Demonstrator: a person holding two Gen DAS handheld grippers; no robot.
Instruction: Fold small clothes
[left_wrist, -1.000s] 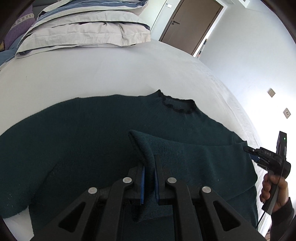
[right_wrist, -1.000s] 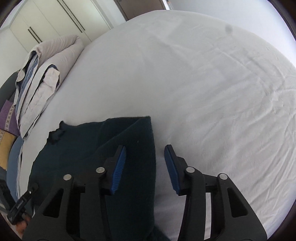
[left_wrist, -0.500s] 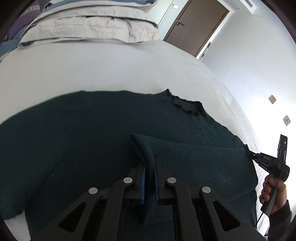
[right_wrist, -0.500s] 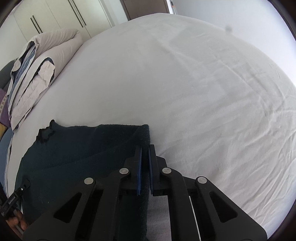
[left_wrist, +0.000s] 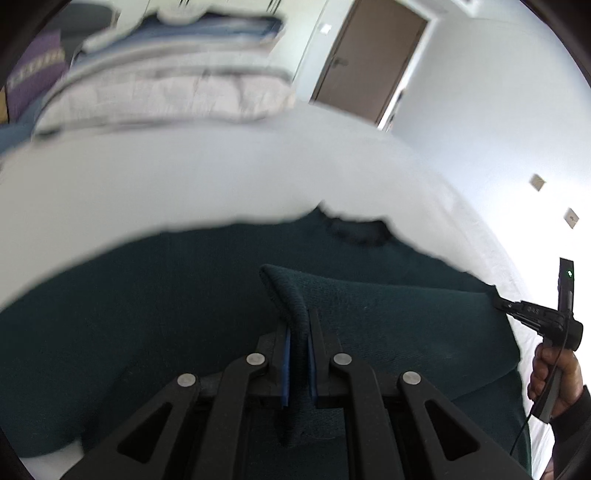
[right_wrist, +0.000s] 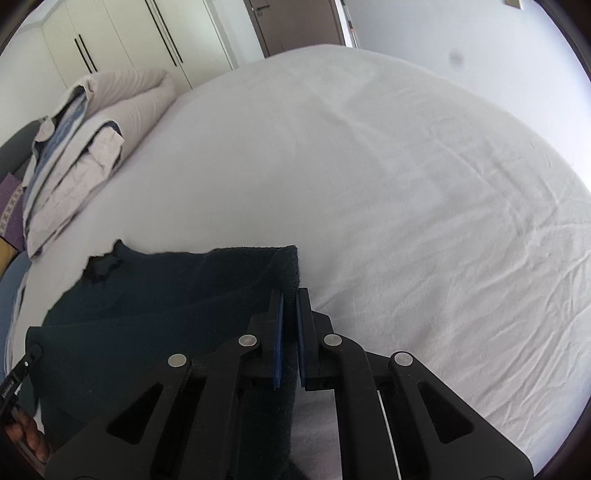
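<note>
A dark teal knitted sweater (left_wrist: 147, 317) lies on the white bed, its neckline (left_wrist: 354, 230) toward the pillows. My left gripper (left_wrist: 299, 325) is shut on a raised fold of the sweater near its middle. My right gripper (right_wrist: 289, 299) is shut on the sweater's edge (right_wrist: 288, 266) on the right side; it also shows in the left wrist view (left_wrist: 532, 314) at the right end of the folded part. The fabric between the two grips is doubled over the sweater's body.
The white bed sheet (right_wrist: 406, 184) stretches far to the right. Stacked pillows and bedding (left_wrist: 166, 85) lie at the head of the bed. A brown door (left_wrist: 369, 59) and white wardrobes (right_wrist: 129, 40) stand beyond.
My right gripper closed on the sweater's edge. Both grippers have lifted slightly and the left wrist view has tilted up toward the pillows.
</note>
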